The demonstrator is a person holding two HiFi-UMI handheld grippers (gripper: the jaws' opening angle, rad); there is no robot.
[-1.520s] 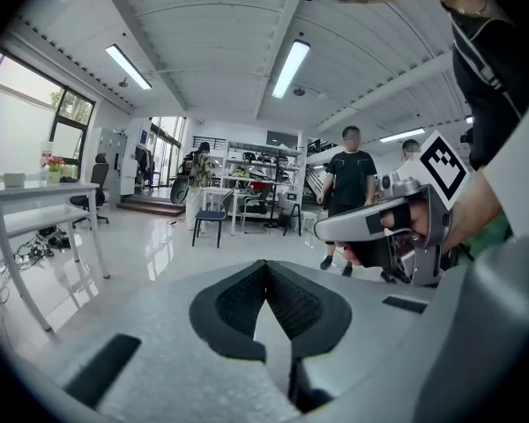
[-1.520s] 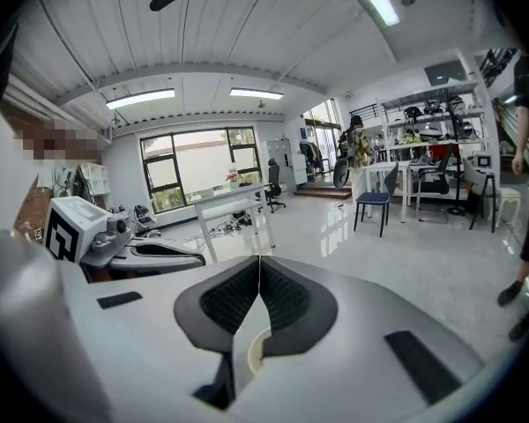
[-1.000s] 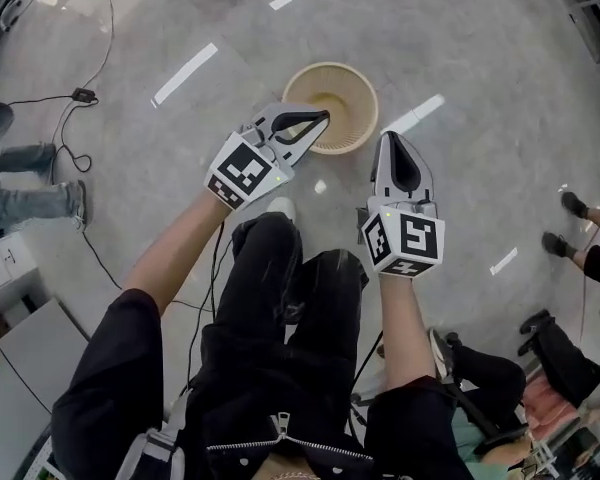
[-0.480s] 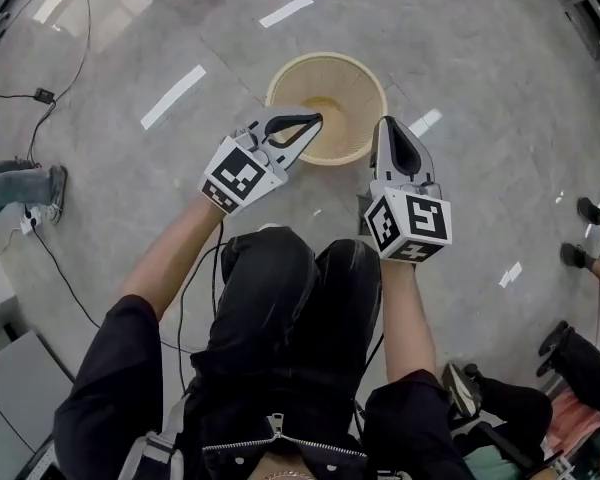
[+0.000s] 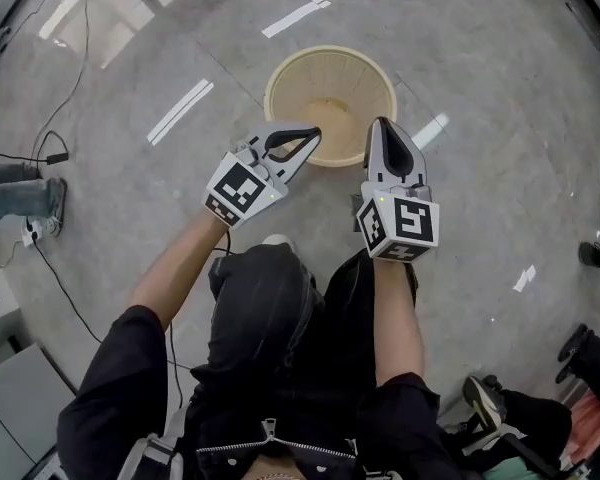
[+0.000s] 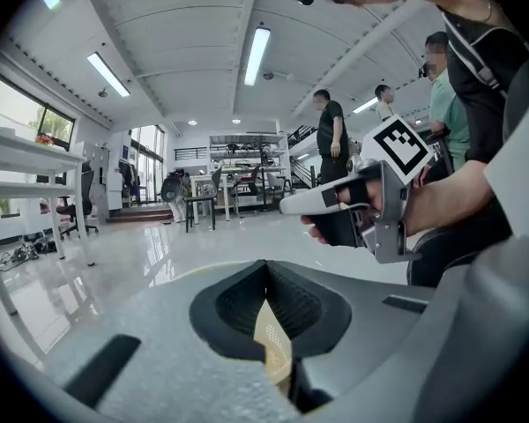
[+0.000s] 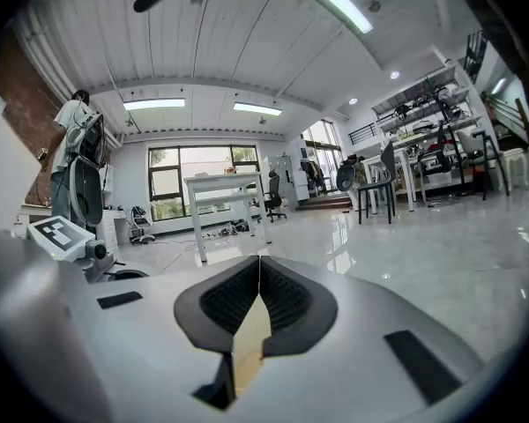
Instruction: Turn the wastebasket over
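A cream mesh wastebasket [image 5: 330,88] stands upright on the grey floor, its open mouth facing up. My left gripper [image 5: 315,130] is shut, its tips over the basket's near left rim. My right gripper [image 5: 380,125] is shut too, its tips just beside the near right rim. In the left gripper view the closed jaws [image 6: 265,264] show a strip of the cream basket [image 6: 273,337] through the gap behind the tips, and the right gripper [image 6: 286,206] hangs at the right. The right gripper view shows the same: tips together [image 7: 259,261], cream wastebasket [image 7: 249,342] behind them. Neither grips anything that I can see.
White tape strips [image 5: 180,111] mark the floor left of the basket. A black cable [image 5: 50,158] and someone's feet [image 5: 20,198] lie at the far left, a shoe [image 5: 595,253] at the far right. A white table [image 7: 220,183] and standing people [image 6: 332,139] are farther off.
Both grippers have come down toward the basket, staying shut. The view has dropped with them, so the basket looks larger. The basket has not moved.
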